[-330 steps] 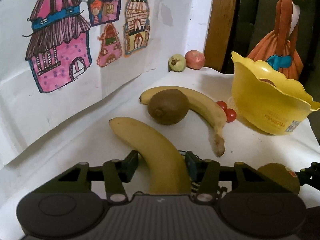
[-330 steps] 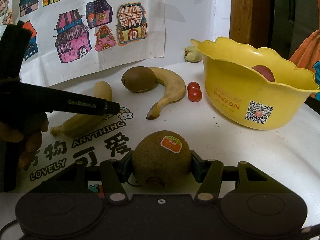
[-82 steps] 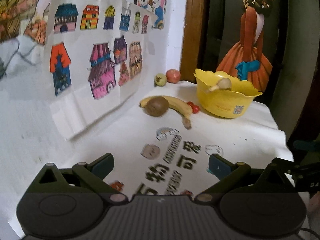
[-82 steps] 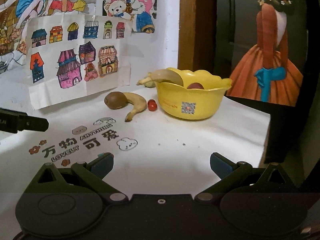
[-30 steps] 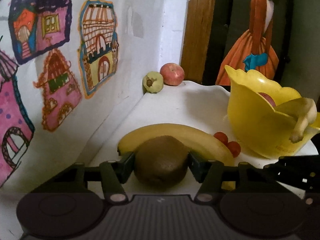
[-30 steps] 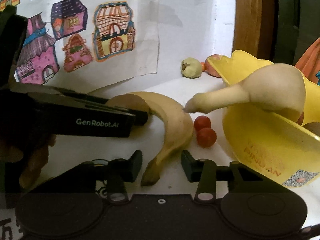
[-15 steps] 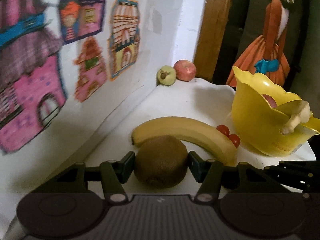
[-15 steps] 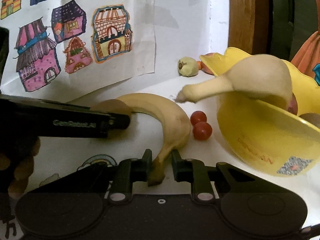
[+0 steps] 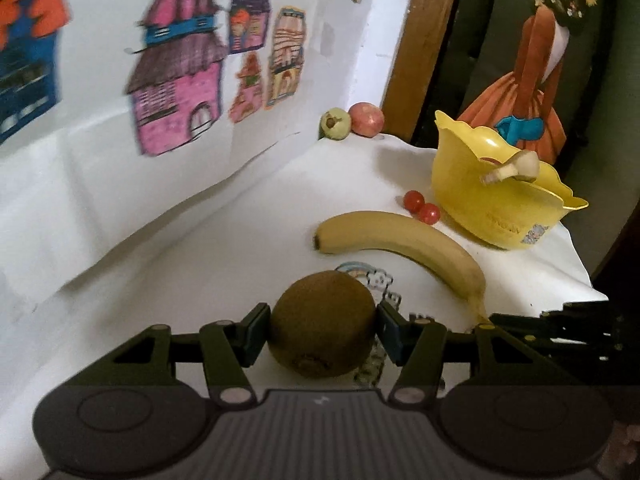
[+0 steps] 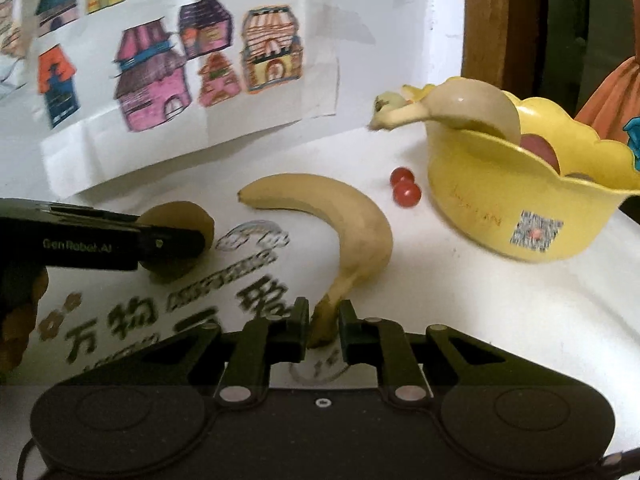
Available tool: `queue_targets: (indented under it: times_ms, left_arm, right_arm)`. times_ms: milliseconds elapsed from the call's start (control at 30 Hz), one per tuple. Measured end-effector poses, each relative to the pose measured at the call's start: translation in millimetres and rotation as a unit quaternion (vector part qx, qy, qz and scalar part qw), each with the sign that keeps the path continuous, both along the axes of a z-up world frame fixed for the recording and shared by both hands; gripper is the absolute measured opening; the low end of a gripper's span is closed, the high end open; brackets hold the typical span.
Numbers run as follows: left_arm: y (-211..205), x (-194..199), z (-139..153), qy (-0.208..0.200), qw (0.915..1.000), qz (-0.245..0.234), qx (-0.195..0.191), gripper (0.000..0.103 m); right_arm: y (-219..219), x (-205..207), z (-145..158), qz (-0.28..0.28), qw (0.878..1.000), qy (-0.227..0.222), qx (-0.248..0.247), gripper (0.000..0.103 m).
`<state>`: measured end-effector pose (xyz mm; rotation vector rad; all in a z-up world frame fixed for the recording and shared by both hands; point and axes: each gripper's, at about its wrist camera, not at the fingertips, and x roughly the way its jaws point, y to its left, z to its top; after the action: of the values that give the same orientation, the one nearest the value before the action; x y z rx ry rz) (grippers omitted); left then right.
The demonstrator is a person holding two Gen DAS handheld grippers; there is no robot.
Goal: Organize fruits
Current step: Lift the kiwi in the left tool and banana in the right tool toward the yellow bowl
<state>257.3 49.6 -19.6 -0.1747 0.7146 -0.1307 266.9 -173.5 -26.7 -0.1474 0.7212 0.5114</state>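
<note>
The left gripper (image 9: 323,330) clamps a fuzzy brown oval kiwi (image 9: 322,334). The right gripper (image 10: 323,330), nearly closed, pinches the stem of a smooth curved yellow banana (image 10: 340,216).

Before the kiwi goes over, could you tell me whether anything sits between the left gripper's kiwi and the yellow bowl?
Yes. The banana lies across the table between the kiwi and the yellow bowl, with two small red fruits just beside the bowl; carried above them, nothing else visible blocks the way.
</note>
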Motion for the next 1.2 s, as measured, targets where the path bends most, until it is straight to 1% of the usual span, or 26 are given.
queue_targets:
  times_ms: [100,167,233,300,367,400,467,567,633,700,800,933,967,1000,1200]
  left_arm:
    - [2.0,-10.3,1.8,0.003,1.0,0.005,0.008,0.062]
    - [4.7,-16.0,2.0,0.002,1.0,0.007,0.005,0.062]
    - [5.2,-18.8,0.9,-0.001,1.0,0.009,0.004,0.062]
    - [5.1,-19.3,0.0,-0.005,0.9999,0.012,0.003,0.062]
    - [4.2,-20.1,-0.7,-0.007,0.9999,0.014,0.006,0.062]
    - [3.6,-20.2,-0.9,-0.009,0.9998,0.015,0.008,0.062]
    - [2.7,-20.6,-1.1,-0.011,0.9998,0.016,0.01,0.062]
    - [2.3,-21.2,-1.3,-0.013,0.9997,0.018,0.012,0.062]
    - [2.1,-21.1,-1.0,-0.012,0.9997,0.018,0.013,0.062]
    - [2.1,-21.1,-0.8,-0.012,0.9997,0.017,0.015,0.062]
    - [1.1,-20.0,-1.0,-0.014,0.9996,0.017,0.018,0.062]
    - [-0.6,-19.3,-1.1,-0.015,0.9995,0.018,0.02,0.062]
    - [-0.9,-19.4,-1.1,-0.015,0.9995,0.018,0.021,0.062]
    - [-1.8,-19.6,-1.0,-0.014,0.9995,0.017,0.022,0.062]
    - [-9.7,-25.0,0.8,-0.009,0.9997,0.008,0.021,0.062]
  right_arm:
    - [-2.7,-18.8,3.7,0.018,1.0,0.009,0.0,0.017]
    - [-4.6,-29.1,6.8,0.022,1.0,0.005,-0.004,0.018]
    - [-7.1,-34.1,10.8,0.016,1.0,-0.008,-0.004,0.03]
    - [-8.4,-30.7,15.5,0.009,1.0,-0.022,0.0,0.05]
    - [-7.4,-18.7,17.3,0.004,1.0,-0.026,0.009,0.059]
    - [-5.7,-11.0,17.1,0.001,1.0,-0.027,0.011,0.06]
    - [-0.8,8.4,14.1,-0.006,1.0,-0.028,0.012,0.06]
    - [5.6,36.7,4.5,-0.014,1.0,0.0,0.018,0.059]
    - [8.5,44.6,-0.3,-0.015,1.0,0.002,0.015,0.058]
    - [13.1,49.5,-5.1,-0.018,1.0,-0.002,0.001,0.051]
    - [18.5,49.2,-8.3,-0.012,1.0,-0.017,-0.013,0.05]
    - [20.7,49.6,-8.9,-0.01,1.0,-0.022,-0.015,0.049]
    - [21.2,49.1,-8.8,-0.009,0.999,-0.025,-0.019,0.046]
    - [21.1,47.2,-8.3,-0.007,0.999,-0.03,-0.024,0.04]
    - [13.3,28.9,-6.9,0.009,0.999,-0.035,-0.038,0.039]
